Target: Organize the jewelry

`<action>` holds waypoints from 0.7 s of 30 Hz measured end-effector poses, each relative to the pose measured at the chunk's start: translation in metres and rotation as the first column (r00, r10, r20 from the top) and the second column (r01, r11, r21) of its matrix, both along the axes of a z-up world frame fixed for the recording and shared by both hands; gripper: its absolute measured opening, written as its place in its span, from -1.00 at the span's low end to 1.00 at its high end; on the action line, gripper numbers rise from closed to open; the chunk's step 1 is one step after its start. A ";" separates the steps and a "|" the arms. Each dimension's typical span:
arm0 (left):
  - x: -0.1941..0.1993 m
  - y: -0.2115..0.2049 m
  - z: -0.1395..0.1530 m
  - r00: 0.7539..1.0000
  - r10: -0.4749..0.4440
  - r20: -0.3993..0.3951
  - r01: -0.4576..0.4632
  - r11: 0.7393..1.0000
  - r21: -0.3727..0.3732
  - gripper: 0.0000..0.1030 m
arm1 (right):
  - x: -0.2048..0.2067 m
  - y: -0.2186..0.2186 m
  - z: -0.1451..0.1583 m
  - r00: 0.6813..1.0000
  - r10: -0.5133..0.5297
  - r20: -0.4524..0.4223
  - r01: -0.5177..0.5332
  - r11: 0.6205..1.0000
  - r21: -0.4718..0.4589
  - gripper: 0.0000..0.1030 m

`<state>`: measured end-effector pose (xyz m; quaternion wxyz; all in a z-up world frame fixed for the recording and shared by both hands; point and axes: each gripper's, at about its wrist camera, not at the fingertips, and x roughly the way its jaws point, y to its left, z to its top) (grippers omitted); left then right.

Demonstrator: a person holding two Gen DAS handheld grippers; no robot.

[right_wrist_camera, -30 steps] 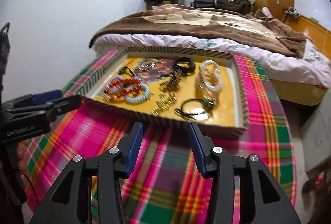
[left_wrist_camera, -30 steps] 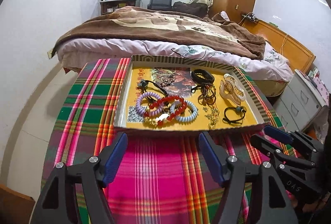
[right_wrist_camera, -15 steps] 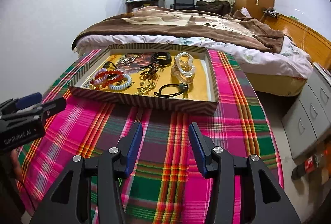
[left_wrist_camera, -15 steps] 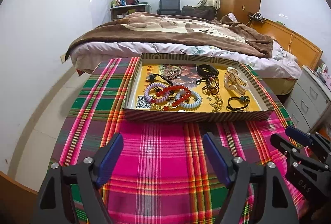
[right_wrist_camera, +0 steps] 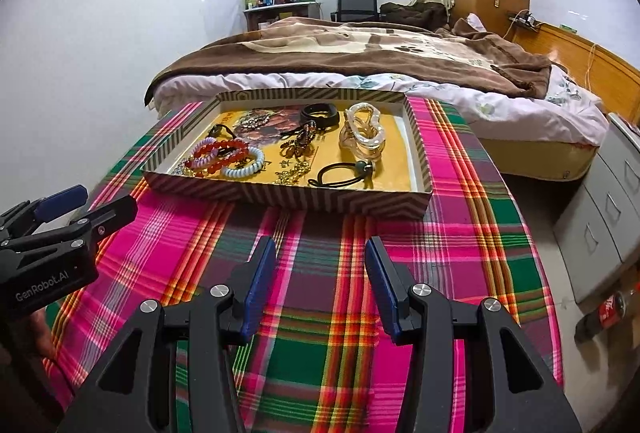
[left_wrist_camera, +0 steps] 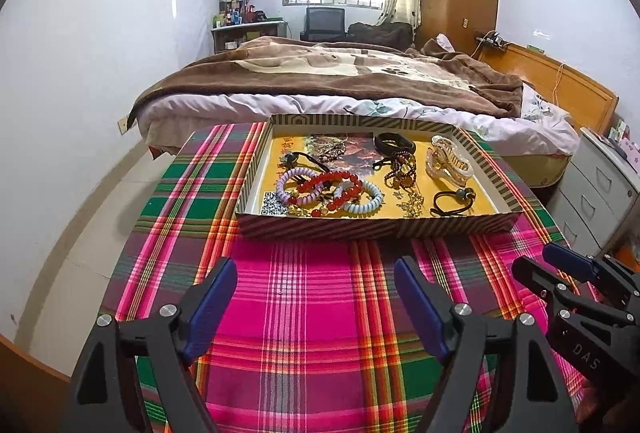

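Observation:
A striped cardboard tray (left_wrist_camera: 360, 227) (right_wrist_camera: 280, 193) sits on the plaid cloth and holds jewelry: a red bead bracelet (left_wrist_camera: 332, 189) (right_wrist_camera: 222, 153), a pale blue coil bracelet (left_wrist_camera: 366, 205) (right_wrist_camera: 248, 167), a clear hair claw (left_wrist_camera: 448, 161) (right_wrist_camera: 362, 133), a black hair tie (left_wrist_camera: 452, 203) (right_wrist_camera: 344, 173), a black band (left_wrist_camera: 394, 142) and gold chains (left_wrist_camera: 410, 199). My left gripper (left_wrist_camera: 316, 307) is open and empty, well short of the tray. My right gripper (right_wrist_camera: 320, 285) is open and empty, also short of it.
The table with the plaid cloth (left_wrist_camera: 304, 313) stands against a bed (left_wrist_camera: 340, 81) with a brown blanket. Grey drawers (right_wrist_camera: 600, 217) stand to the right, with a bottle (right_wrist_camera: 608, 313) on the floor. A white wall is on the left.
Both grippers have drawn back from the tray and risen, so the tray looks smaller and farther. Both stay open and empty.

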<state>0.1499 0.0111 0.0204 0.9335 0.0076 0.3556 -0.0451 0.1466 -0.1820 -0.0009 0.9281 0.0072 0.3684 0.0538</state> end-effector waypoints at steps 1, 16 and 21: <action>0.000 0.000 0.000 1.000 0.003 0.002 -0.003 1.000 0.004 0.56 | 0.000 0.001 0.000 1.000 0.001 0.001 -0.001 1.000 0.001 -0.08; -0.003 -0.004 -0.001 0.999 0.035 0.026 -0.036 0.997 0.062 0.57 | -0.001 0.004 -0.002 1.000 0.009 -0.001 -0.009 1.000 0.001 -0.08; -0.007 -0.005 0.001 0.999 0.024 0.035 -0.026 0.998 0.060 0.57 | -0.002 0.004 -0.002 1.000 0.009 -0.001 -0.009 1.000 0.001 -0.08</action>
